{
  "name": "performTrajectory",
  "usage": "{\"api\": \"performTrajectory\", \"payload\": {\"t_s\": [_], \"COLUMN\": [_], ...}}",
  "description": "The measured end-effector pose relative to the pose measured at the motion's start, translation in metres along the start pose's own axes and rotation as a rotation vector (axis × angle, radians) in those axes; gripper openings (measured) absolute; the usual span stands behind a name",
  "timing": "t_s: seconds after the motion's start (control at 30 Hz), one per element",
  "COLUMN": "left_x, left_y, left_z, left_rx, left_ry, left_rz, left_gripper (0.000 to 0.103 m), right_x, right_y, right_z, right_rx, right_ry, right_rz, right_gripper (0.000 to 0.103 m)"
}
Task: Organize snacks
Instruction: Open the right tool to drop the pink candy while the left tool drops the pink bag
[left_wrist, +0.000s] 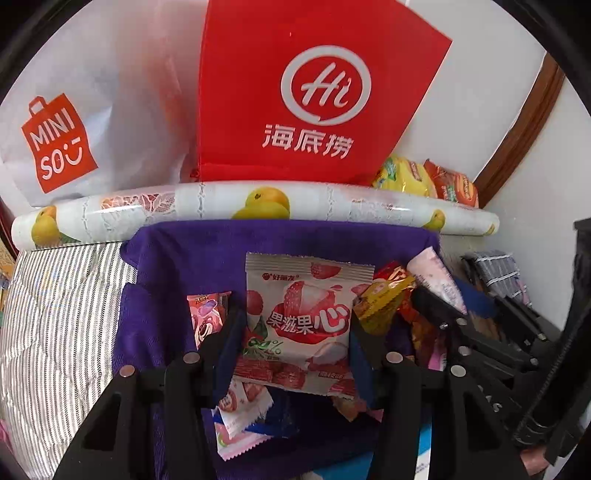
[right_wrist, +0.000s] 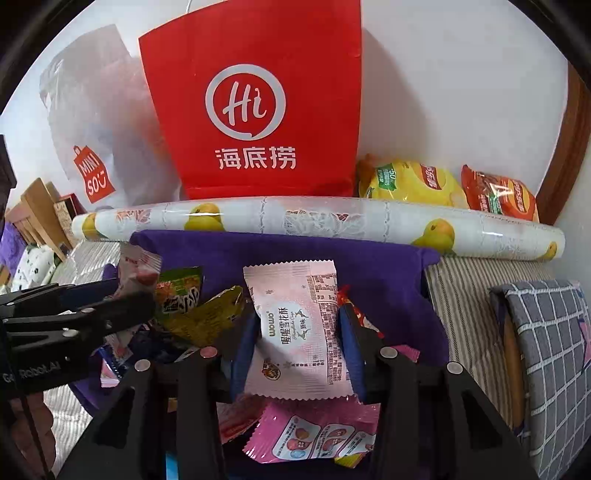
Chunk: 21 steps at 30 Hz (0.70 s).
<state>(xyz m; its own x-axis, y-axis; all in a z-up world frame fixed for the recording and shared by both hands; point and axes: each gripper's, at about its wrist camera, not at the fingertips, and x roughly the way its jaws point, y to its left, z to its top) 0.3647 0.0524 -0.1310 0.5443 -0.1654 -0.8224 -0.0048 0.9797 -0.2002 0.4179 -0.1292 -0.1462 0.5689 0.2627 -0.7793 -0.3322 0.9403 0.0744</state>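
Grippers both clamped on glossy, crimp-edged snack packets.
Left gripper (left_wrist: 295, 325): strawberry packet (left_wrist: 295, 317); right gripper (right_wrist: 299, 332): pink packet (right_wrist: 297, 332), lower corners hidden by fingers.

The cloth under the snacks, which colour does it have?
The cloth is plain dark purple, shown best in the right wrist view.
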Motion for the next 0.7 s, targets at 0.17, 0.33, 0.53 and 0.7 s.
{"api": "performTrajectory", "payload": {"t_s": [0.17,0.33,0.53,0.7], "left_x": [0.002,0.001,-0.022,-0.046], "left_y": [0.004,0.004,-0.001,-0.008], "left_z": [0.000,0.002,0.004,-0.001], "left_rx": [-0.014,-0.004,0.011,0.024], "left_ry": [-0.002,-0.003,-0.046,-0.074], "left_rz": [-0.010,-0.001,-0.007,0.006], "left_gripper": [0.051,0.071,0.083,0.083], "right_x": [0.002,-0.004,-0.024,-0.047], "right_y": [0.004,0.004,0.001,0.001], "right_z": [0.003,0.004,0.006,0.005], "right_rx": [-0.025,-0.018,-0.006,0.002], "right_ry": [0.007,-0.014,-0.049,-0.073], "right_rz": [-0.012,-0.009,-0.032,-0.043], "right_gripper": [0.046,0.070,0.074,0.074]}}
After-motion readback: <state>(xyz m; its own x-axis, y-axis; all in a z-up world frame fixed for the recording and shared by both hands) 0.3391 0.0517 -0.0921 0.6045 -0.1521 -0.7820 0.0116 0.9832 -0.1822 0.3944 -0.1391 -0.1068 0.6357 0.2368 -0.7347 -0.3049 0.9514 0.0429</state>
